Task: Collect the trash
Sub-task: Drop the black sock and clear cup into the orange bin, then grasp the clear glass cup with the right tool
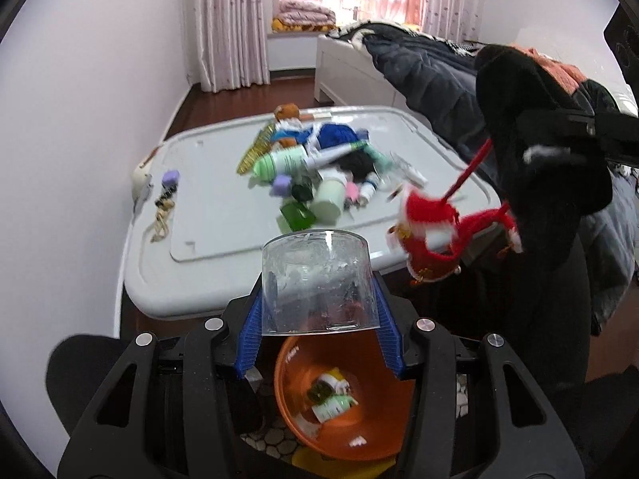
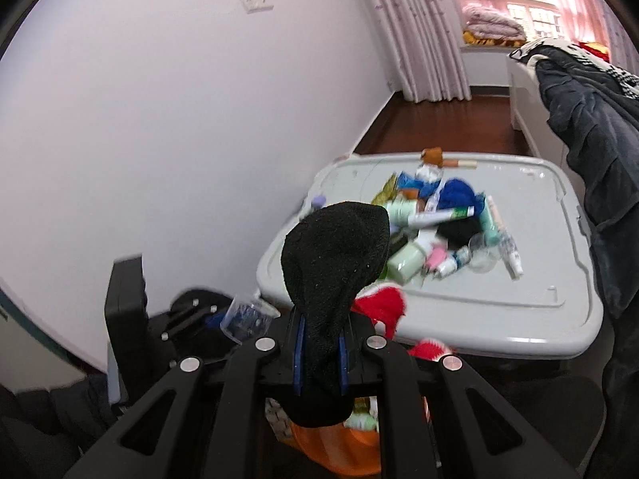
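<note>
My left gripper (image 1: 319, 319) is shut on a clear plastic cup (image 1: 315, 275), its blue pads (image 1: 251, 335) pressing both sides. It hangs over an orange bin (image 1: 387, 407) that holds a few small bottles. My right gripper (image 2: 321, 331) is shut on a black sock (image 2: 335, 247), which stands up out of the jaws. A red knitted piece (image 1: 431, 231) dangles on red cords beside the sock (image 1: 531, 139); where the cords end is hidden. The right wrist view shows the cup (image 2: 247, 315) at lower left and the bin (image 2: 339, 451) under the fingers.
A grey storage-box lid (image 1: 207, 231) serves as the table, with a pile of bottles, tubes and blue yarn (image 1: 315, 171) on it. Small clips and a cord (image 1: 163, 207) lie near its left edge. A bed with dark clothes (image 1: 431, 76) stands to the right, a white wall to the left.
</note>
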A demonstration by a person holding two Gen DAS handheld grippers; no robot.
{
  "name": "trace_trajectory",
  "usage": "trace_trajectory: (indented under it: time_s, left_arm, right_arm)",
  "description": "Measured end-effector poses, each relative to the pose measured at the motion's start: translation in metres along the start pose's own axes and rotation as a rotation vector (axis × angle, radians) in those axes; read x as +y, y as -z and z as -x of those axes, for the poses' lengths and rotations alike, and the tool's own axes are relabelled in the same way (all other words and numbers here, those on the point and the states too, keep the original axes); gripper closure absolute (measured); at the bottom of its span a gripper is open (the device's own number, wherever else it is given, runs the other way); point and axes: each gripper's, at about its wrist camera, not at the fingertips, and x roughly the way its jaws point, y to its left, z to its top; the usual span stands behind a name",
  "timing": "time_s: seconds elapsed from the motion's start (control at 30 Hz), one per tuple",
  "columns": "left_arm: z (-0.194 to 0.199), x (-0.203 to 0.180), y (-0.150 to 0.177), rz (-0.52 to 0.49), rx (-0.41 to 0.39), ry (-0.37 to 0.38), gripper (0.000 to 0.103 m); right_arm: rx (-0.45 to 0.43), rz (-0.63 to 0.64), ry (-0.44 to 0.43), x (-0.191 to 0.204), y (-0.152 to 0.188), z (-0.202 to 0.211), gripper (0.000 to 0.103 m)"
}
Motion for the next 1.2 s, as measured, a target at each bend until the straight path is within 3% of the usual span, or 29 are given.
trace_trajectory:
  time_s: [0.2,0.27,0.3,0.33,0.37,0.47,0.6,0.73,0.8,0.87,0.93,1.0,1.03,1.07,1.13,1.2]
  left_arm:
    - [-0.011,-0.004,0.019,-0.017,0.071,0.013,0.055]
    - [-0.017,-0.005,0.025,-0.023,0.110,0.005,0.052]
    - [-0.020,-0.006,0.028,-0.025,0.127,-0.002,0.041]
    - [-0.023,-0.006,0.030,-0.028,0.149,-0.005,0.035]
    - [-0.025,-0.006,0.031,-0.027,0.161,-0.007,0.028]
    - [-0.027,-0.006,0.032,-0.024,0.173,0.005,0.027]
    - [-0.030,-0.002,0.029,-0.015,0.171,0.011,0.027]
    - [-0.037,0.005,0.019,0.008,0.167,0.010,0.027]
    - [-0.042,0.008,0.013,0.019,0.164,0.010,0.027]
    - [-0.049,0.010,0.007,0.032,0.161,0.007,0.027]
    - [-0.057,0.012,0.001,0.043,0.157,0.006,0.027]
    - [-0.064,0.014,-0.003,0.052,0.154,0.006,0.027]
    - [-0.068,0.016,-0.005,0.060,0.154,0.006,0.027]
    - [-0.072,0.018,-0.007,0.071,0.156,0.013,0.027]
    - [-0.077,0.021,-0.008,0.087,0.162,0.025,0.027]
    - [-0.082,0.024,-0.009,0.097,0.167,0.031,0.027]
  right_arm:
    - [0.114,0.003,0.032,-0.011,0.028,-0.030,0.090]
    - [0.166,0.028,0.068,-0.014,0.038,-0.043,0.073]
    - [0.184,0.035,0.083,-0.017,0.041,-0.048,0.061]
    - [0.210,0.031,0.091,-0.021,0.045,-0.055,0.042]
    - [0.230,0.022,0.088,-0.026,0.048,-0.060,0.042]
    - [0.273,-0.015,0.066,-0.035,0.054,-0.068,0.042]
    - [0.259,-0.062,0.054,-0.049,0.050,-0.067,0.042]
    - [0.209,-0.095,0.126,-0.077,0.032,-0.068,0.043]
    - [0.189,-0.149,0.193,-0.106,0.017,-0.075,0.049]
    - [0.183,-0.229,0.208,-0.136,0.003,-0.088,0.062]
    - [0.170,-0.290,0.245,-0.163,-0.014,-0.102,0.063]
    - [0.166,-0.251,0.322,-0.175,-0.030,-0.117,0.062]
    - [0.174,-0.220,0.347,-0.178,-0.037,-0.127,0.061]
    - [0.188,-0.188,0.361,-0.181,-0.045,-0.139,0.050]
    - [0.201,-0.158,0.379,-0.188,-0.054,-0.157,0.040]
    - [0.223,-0.141,0.398,-0.198,-0.060,-0.174,0.039]
